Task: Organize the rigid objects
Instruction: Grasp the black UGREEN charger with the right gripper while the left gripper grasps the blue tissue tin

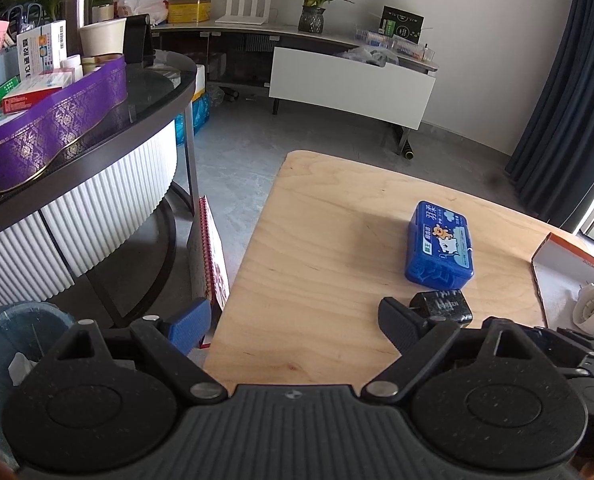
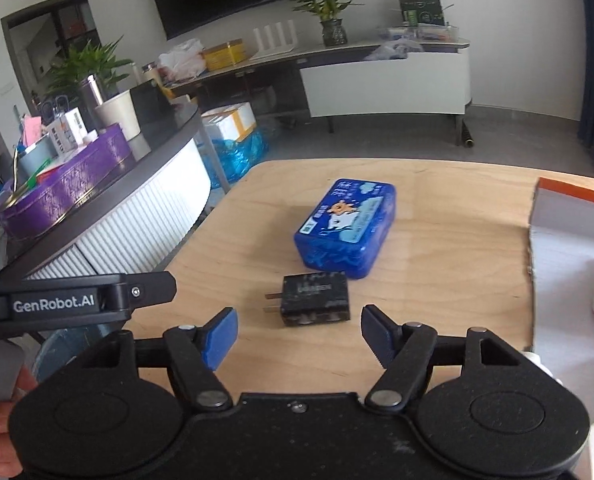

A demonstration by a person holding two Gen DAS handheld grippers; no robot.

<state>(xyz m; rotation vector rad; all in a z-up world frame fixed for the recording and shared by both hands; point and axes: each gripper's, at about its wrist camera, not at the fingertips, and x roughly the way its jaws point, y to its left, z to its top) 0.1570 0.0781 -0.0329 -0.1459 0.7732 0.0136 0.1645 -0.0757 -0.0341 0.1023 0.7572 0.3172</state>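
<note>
A blue plastic box (image 1: 440,247) with a cartoon label lies on the wooden table (image 1: 317,264); it also shows in the right wrist view (image 2: 347,227). A black charger plug (image 1: 443,307) lies just in front of it, prongs to the left (image 2: 315,299). My left gripper (image 1: 295,326) is open and empty over the table's left front edge, its right finger beside the plug. My right gripper (image 2: 297,338) is open and empty, the plug just ahead between its fingertips. An orange-edged open cardboard box (image 1: 569,276) at the right holds a white item (image 1: 591,312); it also shows at the right edge of the right wrist view (image 2: 569,240).
A round dark side table (image 1: 97,132) with a purple tin (image 1: 53,120), cartons and a paper cup stands to the left. A bin (image 1: 13,344) and a red spiral notebook (image 1: 213,256) sit on the floor beside the wooden table. A TV console (image 1: 349,80) stands at the back.
</note>
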